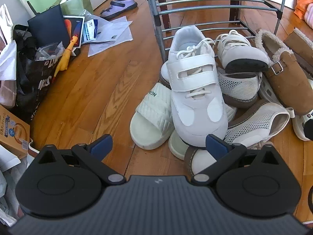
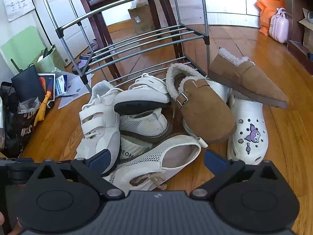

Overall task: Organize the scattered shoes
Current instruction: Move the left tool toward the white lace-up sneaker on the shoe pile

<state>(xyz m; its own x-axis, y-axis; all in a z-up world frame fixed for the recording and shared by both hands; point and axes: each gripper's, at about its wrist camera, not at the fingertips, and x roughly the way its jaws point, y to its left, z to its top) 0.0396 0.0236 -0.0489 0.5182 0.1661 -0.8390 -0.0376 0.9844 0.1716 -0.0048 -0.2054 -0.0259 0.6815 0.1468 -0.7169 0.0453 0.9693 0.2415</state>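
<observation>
Light: bright daylight from far doorway
Glare: sheen on floor (image 2: 244, 45), far right
Edges: fisheye bending, dark corners
Focus: sharp

Jumbled shoes (image 2: 148, 117) before rack (image 2: 137, 39)

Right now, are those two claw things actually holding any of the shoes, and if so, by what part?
No. Both the left gripper and the right gripper are open and empty, poised above the shoe pile, nearest the white strap sneaker. Nothing sits between their fingers.

Shoes (image 2: 148, 121) heaped before rack (image 2: 137, 39)
</observation>
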